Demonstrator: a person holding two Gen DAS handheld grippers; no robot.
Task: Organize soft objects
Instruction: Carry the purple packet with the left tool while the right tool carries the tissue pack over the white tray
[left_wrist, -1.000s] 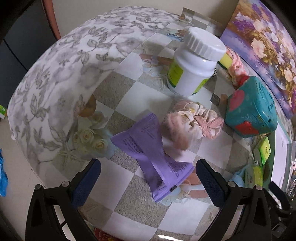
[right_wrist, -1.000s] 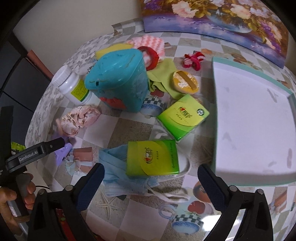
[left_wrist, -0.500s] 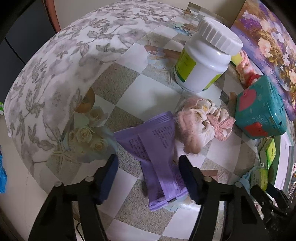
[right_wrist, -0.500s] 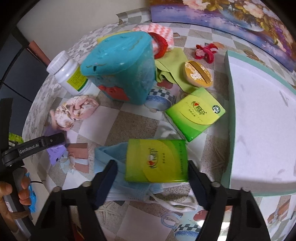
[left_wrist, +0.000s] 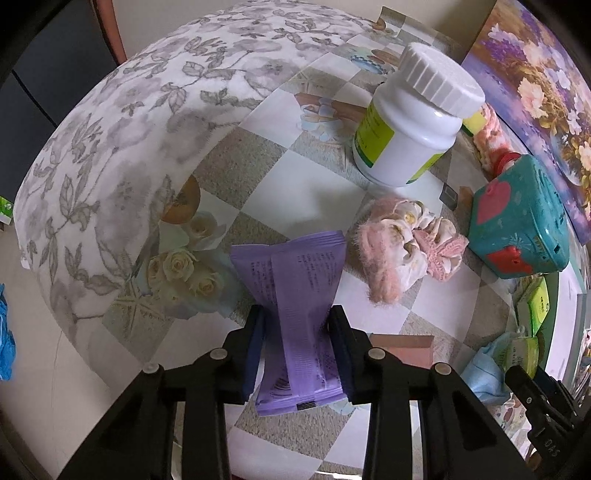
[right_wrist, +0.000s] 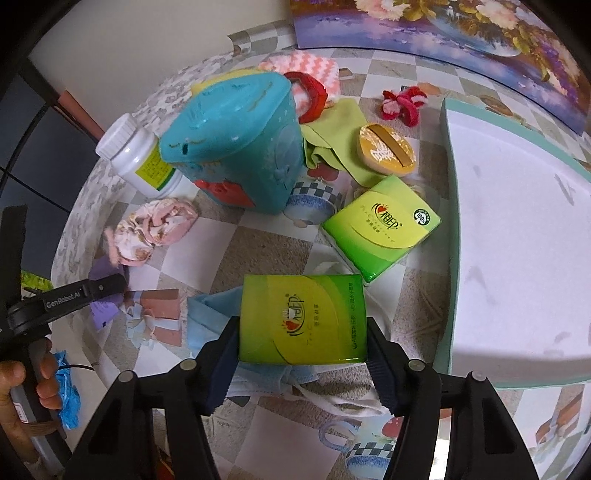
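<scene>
The left tool (left_wrist: 297, 345) is closing, its pads pinching a purple packet (left_wrist: 299, 284) at the waist. The right tool (right_wrist: 303, 363) is closing too, its pads pressed against both sides of a green tissue pack (right_wrist: 301, 319) that lies on a blue face mask (right_wrist: 210, 314).

The surface (left_wrist: 325, 192) wears a checkered cloth printed with roses and cups. Ahead of the left tool stand a white bottle (left_wrist: 410, 125), a pink scrunchie (left_wrist: 406, 247) and a teal box (left_wrist: 517, 221). Right of the right tool lies a white tray (right_wrist: 517, 240); a floral painting (right_wrist: 443, 29) leans against the pale wall beyond.
</scene>
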